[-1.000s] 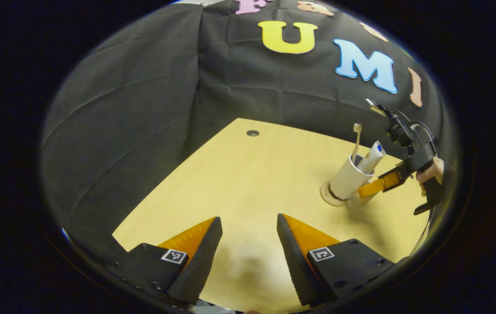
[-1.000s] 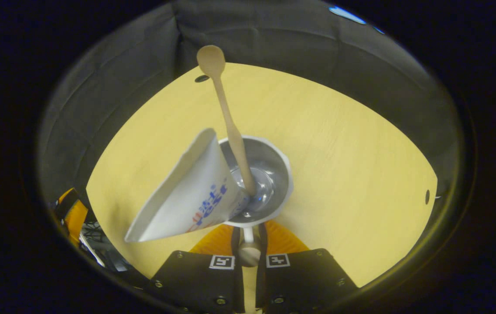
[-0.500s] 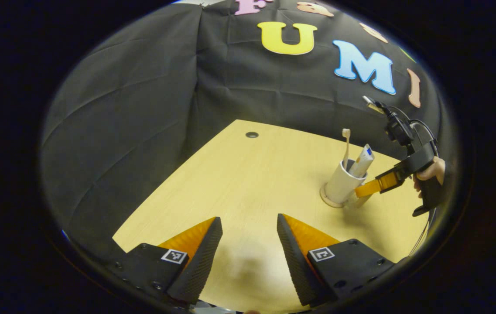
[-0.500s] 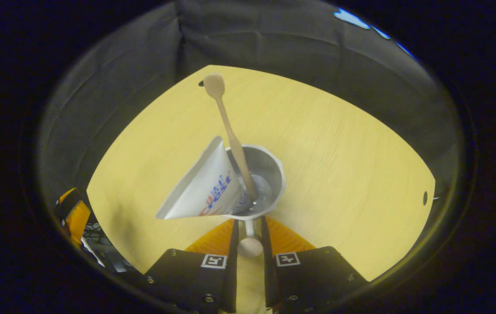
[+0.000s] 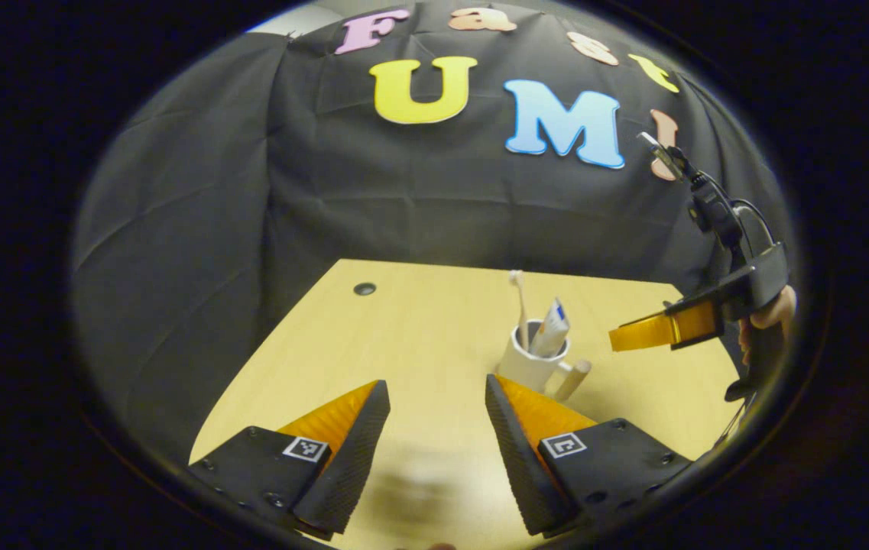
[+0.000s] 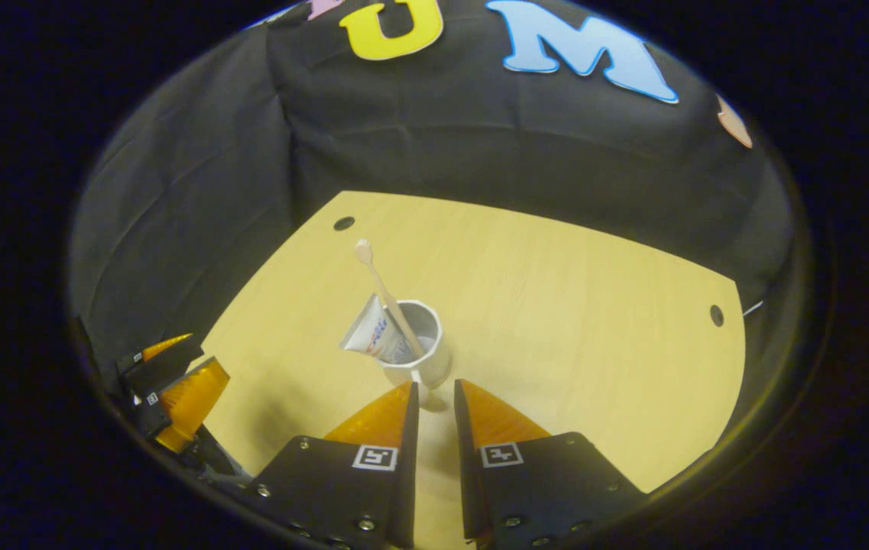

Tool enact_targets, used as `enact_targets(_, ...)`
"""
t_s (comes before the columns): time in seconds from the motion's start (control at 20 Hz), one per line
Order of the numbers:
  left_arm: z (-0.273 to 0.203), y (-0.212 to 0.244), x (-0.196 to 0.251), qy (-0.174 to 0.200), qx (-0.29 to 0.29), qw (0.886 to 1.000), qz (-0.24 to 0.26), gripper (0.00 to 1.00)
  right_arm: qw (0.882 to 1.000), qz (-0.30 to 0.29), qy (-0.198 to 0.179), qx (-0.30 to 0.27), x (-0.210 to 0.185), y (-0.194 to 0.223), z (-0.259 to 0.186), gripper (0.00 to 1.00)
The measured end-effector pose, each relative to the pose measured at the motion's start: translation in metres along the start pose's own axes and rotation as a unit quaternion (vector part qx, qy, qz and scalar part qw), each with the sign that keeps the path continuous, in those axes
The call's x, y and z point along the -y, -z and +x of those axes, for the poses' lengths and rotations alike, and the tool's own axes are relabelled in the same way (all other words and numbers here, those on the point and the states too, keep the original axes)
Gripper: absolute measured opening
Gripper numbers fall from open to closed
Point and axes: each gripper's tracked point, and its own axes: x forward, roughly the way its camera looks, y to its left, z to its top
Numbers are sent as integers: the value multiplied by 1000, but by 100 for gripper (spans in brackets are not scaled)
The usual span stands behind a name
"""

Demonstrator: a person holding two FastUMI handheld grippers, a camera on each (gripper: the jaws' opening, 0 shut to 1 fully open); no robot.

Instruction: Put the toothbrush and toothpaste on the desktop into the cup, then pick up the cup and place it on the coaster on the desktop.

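A white cup (image 5: 527, 365) (image 6: 428, 353) stands upright on the wooden desktop (image 5: 419, 336) (image 6: 572, 305). In it lean a toothbrush (image 5: 517, 302) (image 6: 379, 281) and a toothpaste tube (image 5: 552, 330) (image 6: 368, 336). The cup's handle (image 5: 575, 378) points toward my right gripper. My right gripper (image 6: 434, 388) (image 5: 621, 338) hangs a little back from the cup and above the desktop, fingers a narrow gap apart with nothing between them. A hand (image 5: 774, 309) holds it. My left gripper (image 5: 434, 397) (image 6: 180, 374) stands open just in front of the cup, and its finger hides the cup's base.
The booth's black cloth wall (image 5: 403, 191) (image 6: 480, 137) closes off the desktop's far edges. Small round holes (image 5: 364, 289) (image 6: 343, 223) (image 6: 717, 315) sit in the desktop near its corners. A cable (image 5: 747, 221) runs from the right gripper's handle.
My right gripper let go of the cup's handle and drew back and up, leaving the cup standing. The left gripper shifted so the cup now sits nearer its fingers.
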Motion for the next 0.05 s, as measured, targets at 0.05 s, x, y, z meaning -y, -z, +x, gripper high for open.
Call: enact_targets(0.05, 3, -5, 4, 10, 11, 1000, 4, 86, 1000, 10, 10, 19, 5, -4, -12, 25)
